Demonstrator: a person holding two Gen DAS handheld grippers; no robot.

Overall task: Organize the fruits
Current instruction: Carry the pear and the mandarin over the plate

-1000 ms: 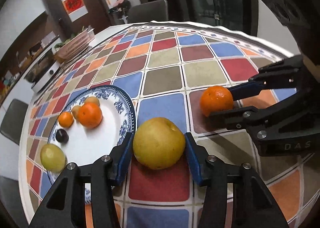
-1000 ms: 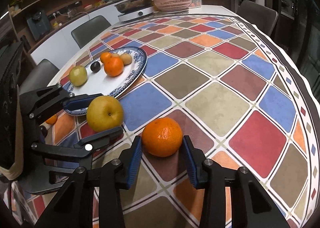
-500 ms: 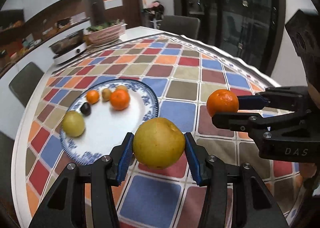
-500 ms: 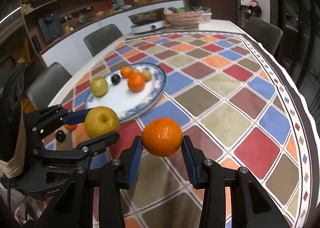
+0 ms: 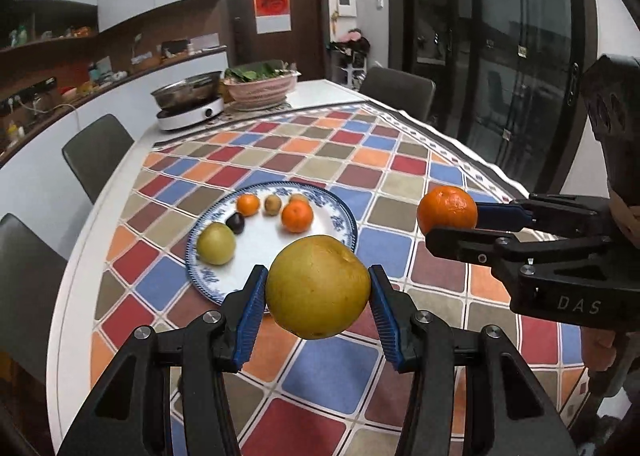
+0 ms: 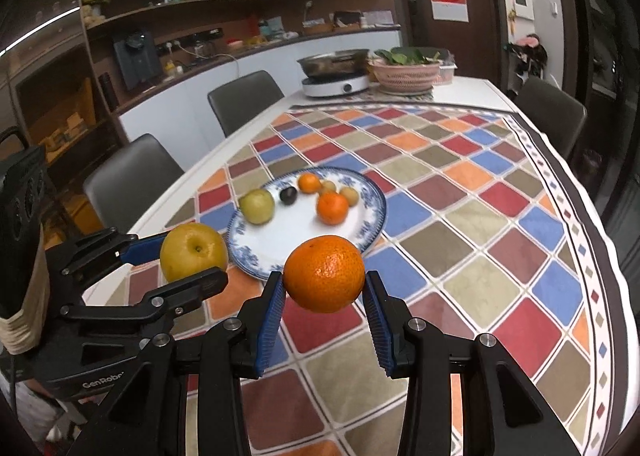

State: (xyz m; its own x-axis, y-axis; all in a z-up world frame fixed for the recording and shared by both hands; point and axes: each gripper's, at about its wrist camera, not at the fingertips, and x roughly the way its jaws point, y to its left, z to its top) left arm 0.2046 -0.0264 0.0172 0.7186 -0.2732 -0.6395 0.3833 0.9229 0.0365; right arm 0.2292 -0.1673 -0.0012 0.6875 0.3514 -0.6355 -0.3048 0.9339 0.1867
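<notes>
Home kitchen-diner: dining table with chairs, hotplate, vegetable basket, stocked wall shelves.

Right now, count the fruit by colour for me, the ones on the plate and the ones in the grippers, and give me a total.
Orange: 3, two on the plate and one orange in the right gripper
Yellow-green: 2, one on the plate, one pear in the left gripper
Tan-brown: 2, on the plate
Dark purple: 1, on the plate
Total: 8
</notes>
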